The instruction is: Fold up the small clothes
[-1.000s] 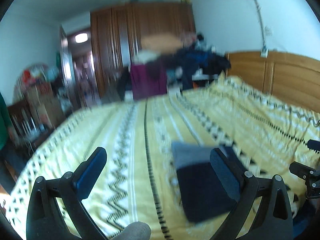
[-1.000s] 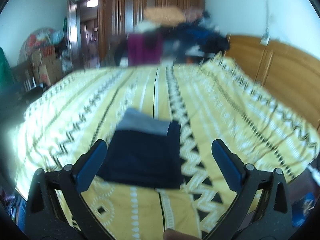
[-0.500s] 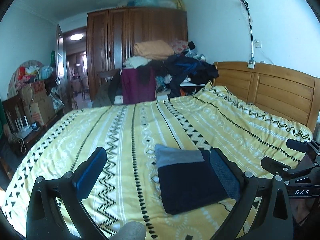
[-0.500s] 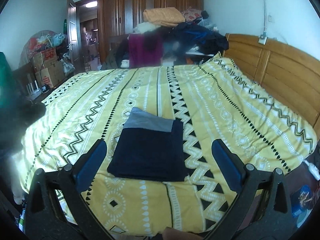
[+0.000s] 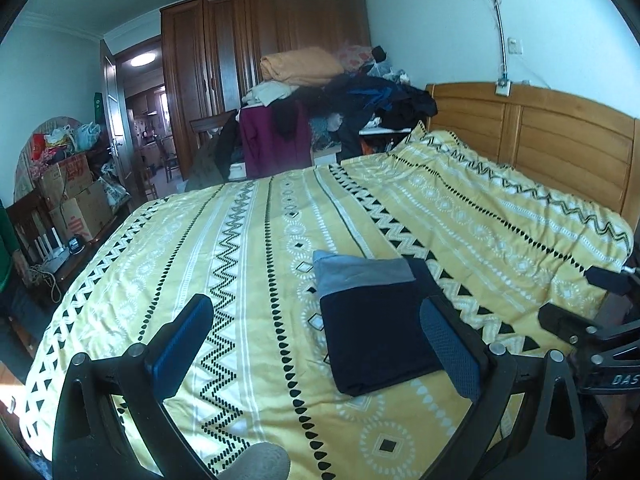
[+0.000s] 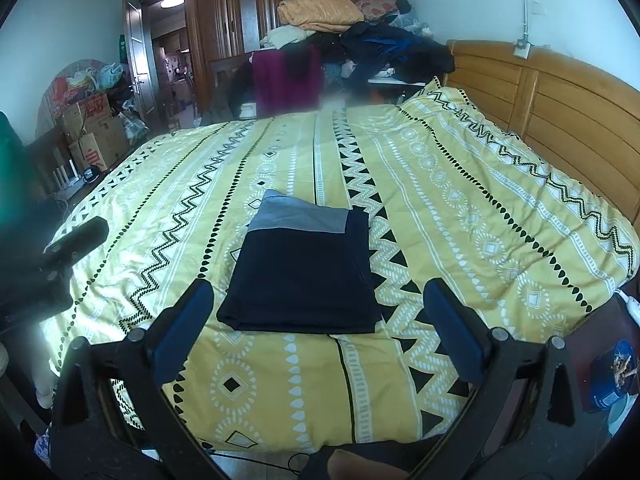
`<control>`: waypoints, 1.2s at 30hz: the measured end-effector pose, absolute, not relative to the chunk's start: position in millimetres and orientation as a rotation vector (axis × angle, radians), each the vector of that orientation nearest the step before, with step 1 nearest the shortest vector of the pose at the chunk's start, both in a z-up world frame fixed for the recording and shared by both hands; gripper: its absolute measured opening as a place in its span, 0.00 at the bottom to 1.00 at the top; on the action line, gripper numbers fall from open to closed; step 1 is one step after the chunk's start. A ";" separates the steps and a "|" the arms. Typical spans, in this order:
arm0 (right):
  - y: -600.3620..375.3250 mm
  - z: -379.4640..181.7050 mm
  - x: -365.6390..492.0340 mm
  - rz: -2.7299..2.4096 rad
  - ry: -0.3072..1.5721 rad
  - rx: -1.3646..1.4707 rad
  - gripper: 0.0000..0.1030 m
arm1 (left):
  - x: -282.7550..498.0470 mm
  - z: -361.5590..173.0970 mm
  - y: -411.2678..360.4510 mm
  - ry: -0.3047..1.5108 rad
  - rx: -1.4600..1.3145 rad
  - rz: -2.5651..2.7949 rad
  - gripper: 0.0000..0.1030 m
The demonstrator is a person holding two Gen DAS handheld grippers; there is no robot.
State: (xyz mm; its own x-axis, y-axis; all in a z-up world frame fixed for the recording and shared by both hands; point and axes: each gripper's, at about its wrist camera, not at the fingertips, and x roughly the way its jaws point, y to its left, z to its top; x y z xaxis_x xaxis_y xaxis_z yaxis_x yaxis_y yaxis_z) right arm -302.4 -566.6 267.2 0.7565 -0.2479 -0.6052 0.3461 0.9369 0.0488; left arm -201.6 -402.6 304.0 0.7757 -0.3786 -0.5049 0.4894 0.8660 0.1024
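Folded navy garment [image 6: 302, 272], grey band on top, lies flat on bedspread [image 6: 460, 208]; my left gripper [image 5: 316, 344] and right gripper [image 6: 316, 328] gape empty.

Even daylight, both views sharp; fisheye bends edges; dark vignetted corners.

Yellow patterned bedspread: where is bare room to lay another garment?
The yellow patterned bedspread lies bare between the folded dark navy garment and the wooden headboard, and on its other side. The clothes pile crowds the far end.
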 end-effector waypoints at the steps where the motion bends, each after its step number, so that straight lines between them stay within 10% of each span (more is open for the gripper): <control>1: -567.3 266.5 -302.3 -0.325 0.638 0.162 1.00 | -201.2 302.5 -404.1 0.499 0.244 -0.469 1.00; 36: -574.3 239.8 -273.0 -0.284 0.711 0.201 1.00 | -178.0 280.5 -407.9 0.571 0.262 -0.463 1.00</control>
